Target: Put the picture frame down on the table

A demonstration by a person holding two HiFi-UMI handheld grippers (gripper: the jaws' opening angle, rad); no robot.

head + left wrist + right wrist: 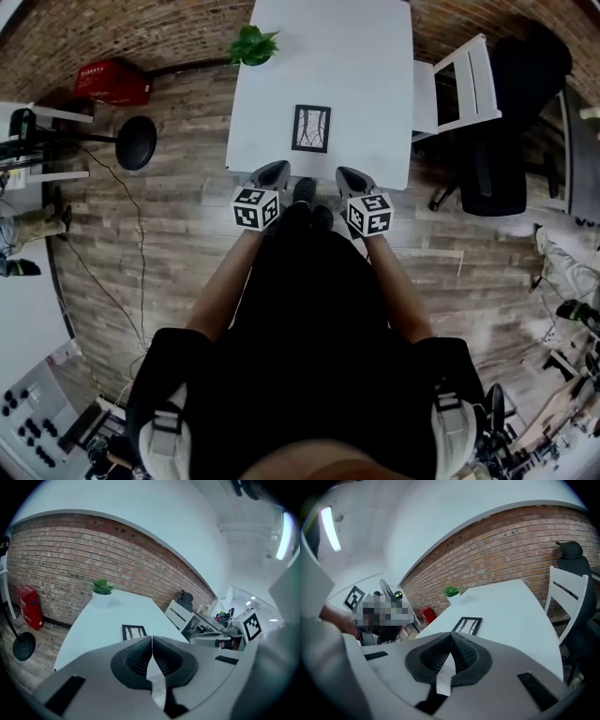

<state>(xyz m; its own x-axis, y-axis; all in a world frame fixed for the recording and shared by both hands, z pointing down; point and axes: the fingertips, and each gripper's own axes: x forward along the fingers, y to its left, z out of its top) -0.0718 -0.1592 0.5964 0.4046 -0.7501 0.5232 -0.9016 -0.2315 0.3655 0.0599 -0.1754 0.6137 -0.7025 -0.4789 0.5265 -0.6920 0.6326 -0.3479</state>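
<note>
A black picture frame (311, 128) with a white, line-drawn print lies flat on the white table (366, 66), near its front edge. The same picture frame (134, 632) shows in the left gripper view, and the picture frame (467, 625) lies just beyond the jaws in the right gripper view. My left gripper (271, 174) hangs at the table's front edge, shut with nothing between its jaws. My right gripper (353, 180) hangs beside it, also shut and empty. Both are apart from the frame.
A small green plant in a white pot (251, 46) stands at the table's far left corner. A white chair (459, 89) and a black office chair (520, 112) stand to the right. A red box (113, 82) and black stool (137, 142) are on the left floor.
</note>
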